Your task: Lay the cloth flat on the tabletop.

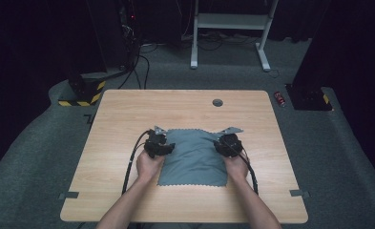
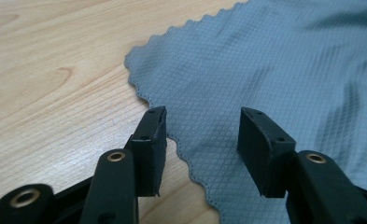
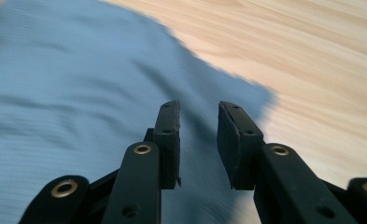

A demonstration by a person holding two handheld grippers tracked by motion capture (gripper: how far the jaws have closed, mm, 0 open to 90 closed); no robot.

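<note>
A grey-blue cloth (image 1: 193, 157) with a zigzag edge lies flat on the wooden table (image 1: 128, 109). My left gripper (image 1: 157, 142) is at the cloth's far left corner. In the left gripper view it stands open (image 2: 203, 113), low over the scalloped edge of the cloth (image 2: 274, 70), one jaw at the edge and the other over the fabric. My right gripper (image 1: 228, 143) is at the far right corner. In the right gripper view its jaws (image 3: 199, 106) stand a little apart above the cloth (image 3: 78, 84), near its corner, with nothing clamped between them.
A round cable hole (image 1: 217, 102) sits in the table's far middle. Tape marks (image 1: 68, 195) lie near both front corners. Beyond the table stand a white desk frame (image 1: 233, 28), a yellow-black striped base (image 1: 82, 93) and a red can (image 1: 279, 98) on the carpet.
</note>
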